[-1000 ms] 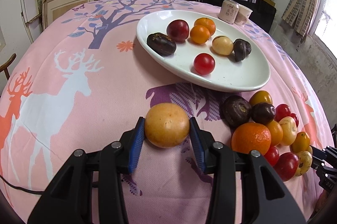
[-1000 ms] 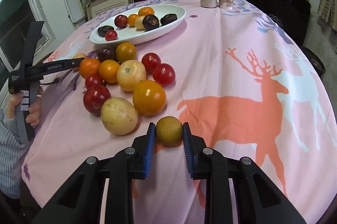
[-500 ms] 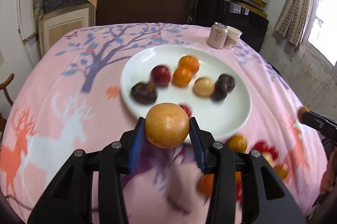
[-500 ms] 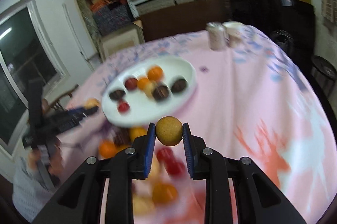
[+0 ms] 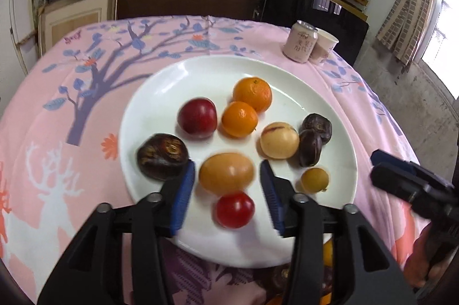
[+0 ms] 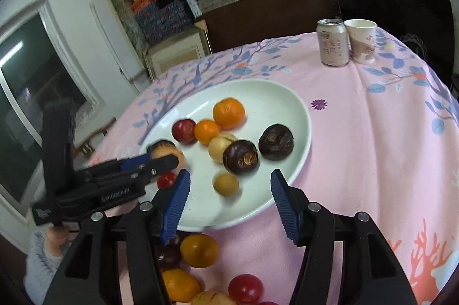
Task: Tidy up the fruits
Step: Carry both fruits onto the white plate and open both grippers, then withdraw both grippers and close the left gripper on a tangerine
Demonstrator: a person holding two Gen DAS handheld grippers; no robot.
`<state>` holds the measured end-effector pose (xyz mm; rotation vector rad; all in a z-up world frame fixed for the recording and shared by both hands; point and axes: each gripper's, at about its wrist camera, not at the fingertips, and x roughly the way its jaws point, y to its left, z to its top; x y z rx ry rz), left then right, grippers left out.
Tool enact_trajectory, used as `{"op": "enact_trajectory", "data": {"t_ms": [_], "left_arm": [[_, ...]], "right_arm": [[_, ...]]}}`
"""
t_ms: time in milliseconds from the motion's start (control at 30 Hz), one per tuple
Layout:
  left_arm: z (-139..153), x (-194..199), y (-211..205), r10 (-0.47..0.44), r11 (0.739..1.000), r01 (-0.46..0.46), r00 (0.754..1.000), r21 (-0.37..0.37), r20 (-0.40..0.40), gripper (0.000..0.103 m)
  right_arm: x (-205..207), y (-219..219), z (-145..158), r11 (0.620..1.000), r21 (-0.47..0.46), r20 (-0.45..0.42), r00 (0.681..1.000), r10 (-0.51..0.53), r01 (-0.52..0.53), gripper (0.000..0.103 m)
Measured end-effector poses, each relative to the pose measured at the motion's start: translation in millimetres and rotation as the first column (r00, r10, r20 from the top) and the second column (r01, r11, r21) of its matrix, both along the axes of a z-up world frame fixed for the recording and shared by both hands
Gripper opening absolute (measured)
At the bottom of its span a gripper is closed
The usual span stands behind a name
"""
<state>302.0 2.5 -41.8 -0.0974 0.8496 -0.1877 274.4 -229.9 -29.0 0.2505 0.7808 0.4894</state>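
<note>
Opening over the plate (image 5: 330, 110), both tongs (image 5: 226, 190) (image 6: 229, 190) release their yellow fruits (image 5: 226, 173) (image 6: 226, 184), nothing gripped; more fruit (image 6: 199, 250) waits on the counter (image 6: 373, 147).

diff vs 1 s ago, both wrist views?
Both hand-held grippers carried their fruit from the cloth to over the plate and let go. The left gripper is opening, its yellow-orange fruit free between the pads; the right gripper is opening, its small yellow fruit on the plate. Other plate fruit, can and cup unchanged.
</note>
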Motion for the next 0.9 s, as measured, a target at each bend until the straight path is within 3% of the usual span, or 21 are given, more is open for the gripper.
{"op": "enact_trajectory", "data": {"t_ms": [67, 200, 400, 567, 600, 700, 900], "left_arm": [[7.1, -6.6, 3.2, 0.008, 1.0, -0.008, 1.0, -0.006, 0.023, 0.059], [20.8, -26.5, 8.1, 0.001, 1.0, -0.001, 0.998, -0.008, 0.069, 0.062], [10.0, -76.2, 10.3, 0.0, 1.0, -0.001, 0.998, 0.021, 0.058, 0.065], [3.4, -126.0, 0.3, -0.046, 0.999, 0.043, 0.995, 0.027, 0.093, 0.068], [4.3, -135.6, -3.9, -0.057, 0.998, 0.053, 0.991, 0.034, 0.119, 0.073], [6.4, -144.9, -16.6, -0.108, 0.994, 0.101, 0.982, 0.051, 0.152, 0.079], [-14.4, -134.2, -28.5, -0.114, 0.986, 0.106, 0.992, 0.127, 0.056, 0.08]], "right_arm": [[-0.6, -6.8, 2.3, 0.999, 0.037, -0.001, 1.0, -0.01, 0.01, 0.061], [-4.6, -18.1, 3.3, 0.997, 0.058, -0.004, 0.998, -0.055, 0.055, 0.072], [-32.0, -59.1, -0.6, 0.974, 0.16, -0.01, 0.987, -0.161, 0.16, 0.084], [-52.0, -102.4, -13.6, 0.922, 0.279, -0.061, 0.963, -0.263, 0.27, 0.088], [-52.8, -107.7, -17.6, 0.912, 0.297, -0.083, 0.959, -0.27, 0.283, 0.088], [-49.8, -108.3, -23.0, 0.91, 0.305, -0.107, 0.959, -0.261, 0.281, 0.088], [-48.2, -100.1, -23.7, 0.927, 0.266, -0.11, 0.963, -0.245, 0.266, 0.093]]}}
